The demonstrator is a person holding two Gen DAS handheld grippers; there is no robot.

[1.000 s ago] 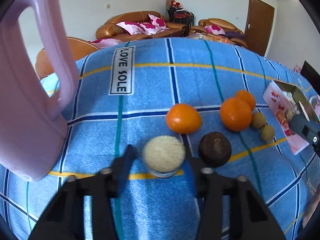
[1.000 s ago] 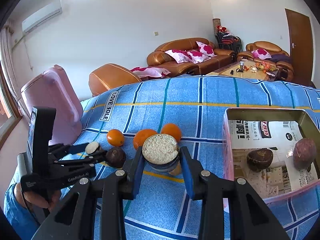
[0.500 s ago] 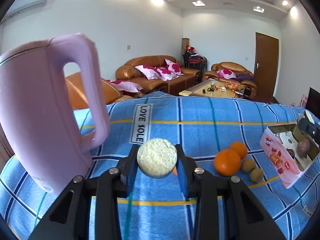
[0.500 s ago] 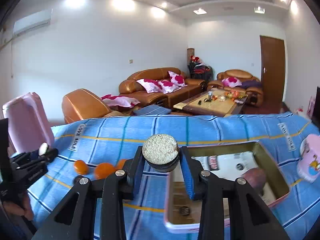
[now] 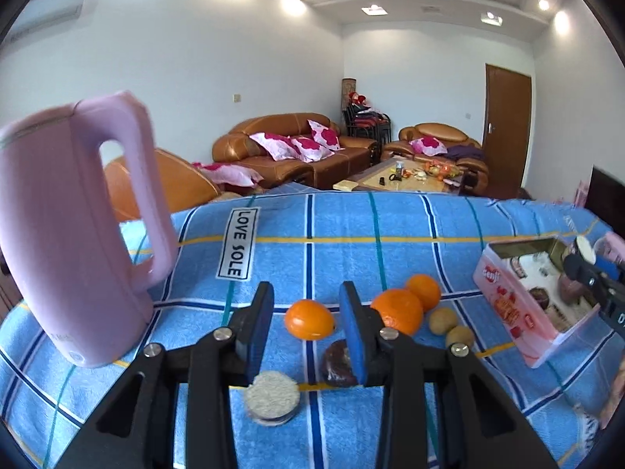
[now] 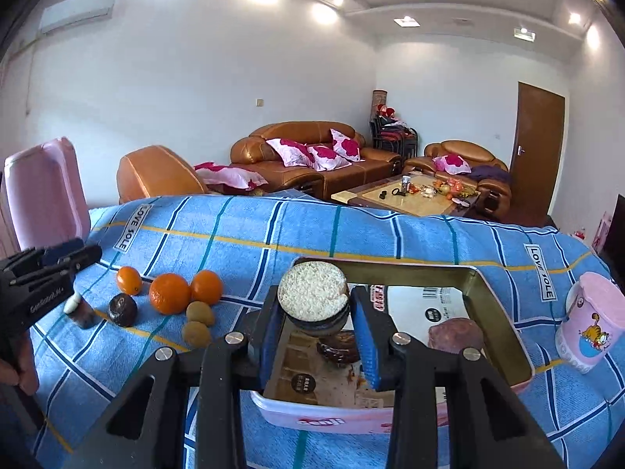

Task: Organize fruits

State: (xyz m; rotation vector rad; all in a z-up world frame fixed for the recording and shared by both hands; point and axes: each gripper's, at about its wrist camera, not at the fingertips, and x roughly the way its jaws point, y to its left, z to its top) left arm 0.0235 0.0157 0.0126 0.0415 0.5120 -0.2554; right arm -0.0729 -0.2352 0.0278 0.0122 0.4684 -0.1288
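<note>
My left gripper (image 5: pixel 306 328) is open and empty; a halved dark fruit with a pale cut face (image 5: pixel 272 394) lies on the blue cloth just below its fingers. Beyond it lie an orange (image 5: pixel 309 319), a dark round fruit (image 5: pixel 338 357), two more oranges (image 5: pixel 398 310) and two small brown fruits (image 5: pixel 442 320). My right gripper (image 6: pixel 317 326) is shut on another halved fruit (image 6: pixel 312 297), held over the pink box (image 6: pixel 320 422). The box holds a dark fruit (image 6: pixel 340 348) and a purple one (image 6: pixel 455 336).
A tall pink jug (image 5: pixel 66 234) stands on the left of the blue checked cloth (image 5: pixel 351 258). A pink cartoon cup (image 6: pixel 591 332) stands right of the box. The left gripper (image 6: pixel 43 277) shows at the left of the right wrist view. Sofas and a coffee table lie behind.
My left gripper opened and the halved fruit it held now lies on the cloth below it. My right gripper moved its halved fruit lower over the box.
</note>
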